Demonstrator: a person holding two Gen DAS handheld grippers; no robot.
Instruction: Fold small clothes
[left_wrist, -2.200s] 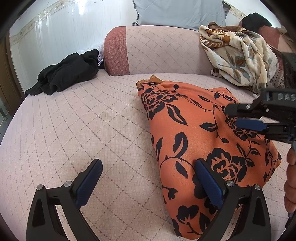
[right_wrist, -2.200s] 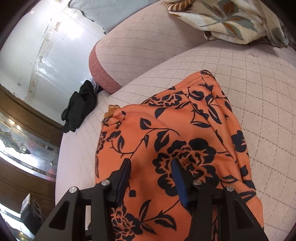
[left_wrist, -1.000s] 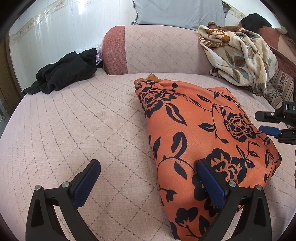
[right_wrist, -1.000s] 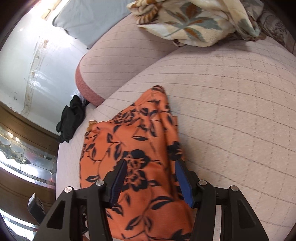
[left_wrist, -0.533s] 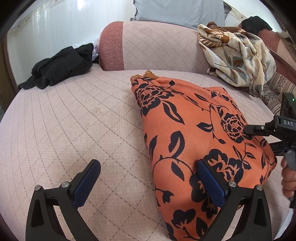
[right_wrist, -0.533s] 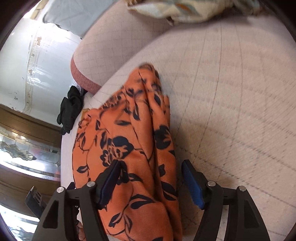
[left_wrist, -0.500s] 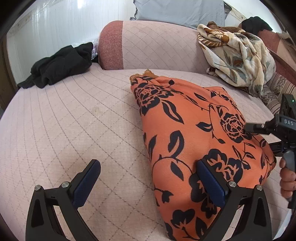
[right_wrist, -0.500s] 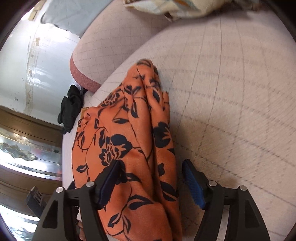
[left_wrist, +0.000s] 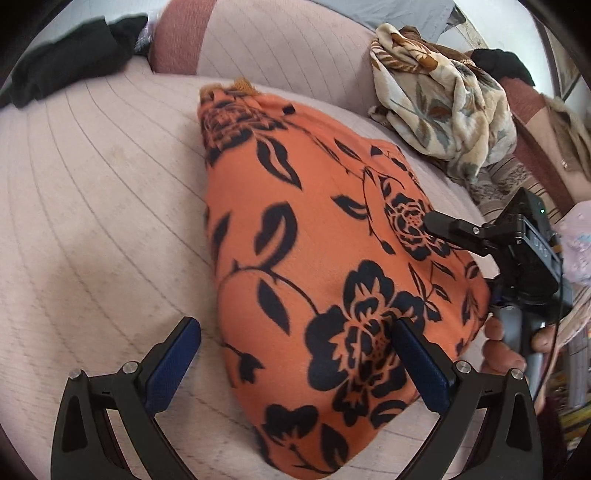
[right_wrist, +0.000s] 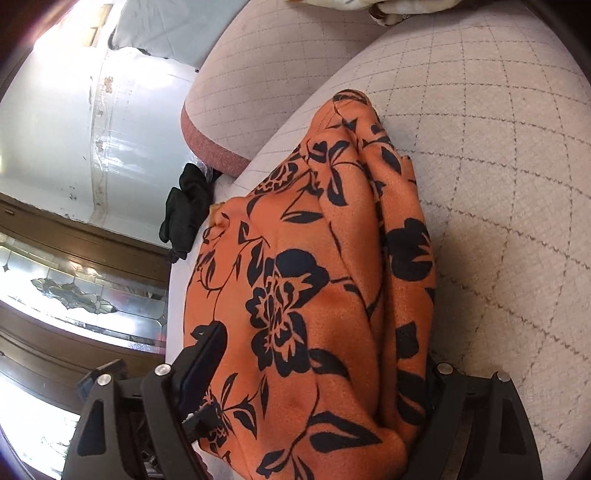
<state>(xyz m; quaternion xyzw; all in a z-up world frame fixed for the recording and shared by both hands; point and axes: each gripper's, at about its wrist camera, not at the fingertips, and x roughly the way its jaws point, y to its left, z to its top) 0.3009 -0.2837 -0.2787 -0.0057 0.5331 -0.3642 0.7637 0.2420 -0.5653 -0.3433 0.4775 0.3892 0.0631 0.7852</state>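
A folded orange garment with black flowers lies on the pink quilted seat. My left gripper is open at its near end: one finger over the seat, the other over the cloth. My right gripper is at the garment side edge with its jaws opening. The thick folded edge lies between them, one finger above the cloth and the other low beside it, partly hidden. Seen from the left wrist, the right gripper comes in from the right, held by a hand.
Black clothing lies at the seat's far left. A crumpled floral blanket sits at the far right against the backrest. A wooden door with patterned glass stands beyond the seat's left edge.
The right gripper sank lower over the garment's side edge and its jaws spread wider around the fold. The left gripper tipped downward, staying open in place.
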